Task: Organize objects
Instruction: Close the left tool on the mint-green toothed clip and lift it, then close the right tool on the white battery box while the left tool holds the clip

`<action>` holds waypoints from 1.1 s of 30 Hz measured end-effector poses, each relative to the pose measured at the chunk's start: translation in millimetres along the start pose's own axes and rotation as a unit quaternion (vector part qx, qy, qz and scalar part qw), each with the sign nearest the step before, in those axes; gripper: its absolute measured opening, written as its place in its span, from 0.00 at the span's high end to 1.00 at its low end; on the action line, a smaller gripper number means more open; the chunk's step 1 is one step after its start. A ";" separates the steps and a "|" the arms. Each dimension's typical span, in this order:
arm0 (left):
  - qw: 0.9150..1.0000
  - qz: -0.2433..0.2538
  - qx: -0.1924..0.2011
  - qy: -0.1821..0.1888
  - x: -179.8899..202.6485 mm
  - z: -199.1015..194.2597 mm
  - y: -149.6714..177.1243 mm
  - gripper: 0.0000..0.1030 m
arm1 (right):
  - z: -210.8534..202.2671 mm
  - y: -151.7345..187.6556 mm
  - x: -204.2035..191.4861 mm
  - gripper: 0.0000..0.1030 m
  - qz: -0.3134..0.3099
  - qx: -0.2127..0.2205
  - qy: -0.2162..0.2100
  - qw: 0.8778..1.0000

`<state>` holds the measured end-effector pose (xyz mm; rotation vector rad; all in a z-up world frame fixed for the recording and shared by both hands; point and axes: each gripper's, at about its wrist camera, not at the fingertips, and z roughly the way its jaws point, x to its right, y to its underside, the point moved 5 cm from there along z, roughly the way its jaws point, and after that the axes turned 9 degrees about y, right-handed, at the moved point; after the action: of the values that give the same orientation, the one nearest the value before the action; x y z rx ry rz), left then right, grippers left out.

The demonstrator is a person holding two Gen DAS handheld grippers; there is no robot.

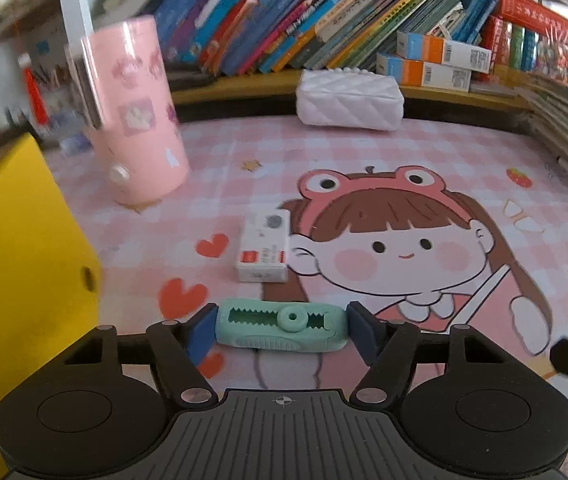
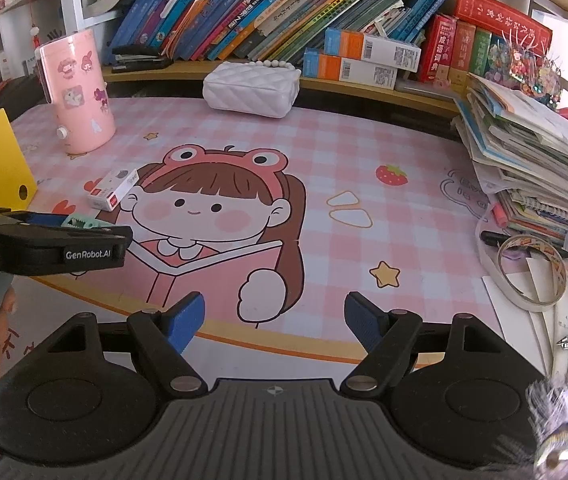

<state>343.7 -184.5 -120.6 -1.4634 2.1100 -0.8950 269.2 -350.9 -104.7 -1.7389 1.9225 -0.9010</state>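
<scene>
Currently the left gripper [image 1: 281, 330] is clamped on a mint-green eraser holder [image 1: 279, 328], held above the desk [image 1: 404, 152] near a white box [image 1: 263, 246]. Beside it, the right gripper [image 2: 275, 320] hangs with its fingers apart.

Mint eraser holder [image 1: 279, 327]: matt plastic. Desk mat [image 2: 364, 160]: smooth, printed. White bag [image 2: 249, 90]: quilted, glossy. Pink cylinder [image 2: 77, 92]: glossy.

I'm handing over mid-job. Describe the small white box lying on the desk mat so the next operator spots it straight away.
Find the pink checked desk mat with the cartoon girl in a frog hat. The small white box lies flat by her face, on the side toward the pink cylinder. Unlike the bigger quilted white purse at the shelf edge, it is smooth cardboard with red labels on its side.
</scene>
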 end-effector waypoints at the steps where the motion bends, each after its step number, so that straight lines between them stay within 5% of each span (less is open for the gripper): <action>1: 1.000 0.004 0.007 0.000 1.0 -6.1 -0.7 0.33 | 0.8 -1.4 -1.2 0.26 -0.005 0.003 0.000 1.000; 9: 0.996 -0.035 0.078 0.007 -5.0 -91.2 -19.9 0.33 | 17.9 -17.8 -25.5 0.26 -0.020 0.027 -0.038 0.999; 21: 0.989 -0.072 0.114 -0.063 -38.3 -174.7 -6.3 0.33 | 61.4 -65.6 -124.0 0.27 -0.083 0.066 -0.118 0.987; 27: 0.986 -0.080 0.114 -0.090 -45.1 -191.4 4.6 0.33 | 92.7 -71.2 -149.4 0.26 -0.070 0.027 -0.110 0.991; 33: 0.983 -0.095 0.122 -0.101 -48.6 -206.0 10.9 0.33 | 96.0 -73.3 -150.4 0.37 -0.064 0.045 -0.094 0.992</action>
<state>218.6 -81.4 15.9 -1.5692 1.6730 -0.9885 409.5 -224.0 -142.4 -1.8399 1.6424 -0.8210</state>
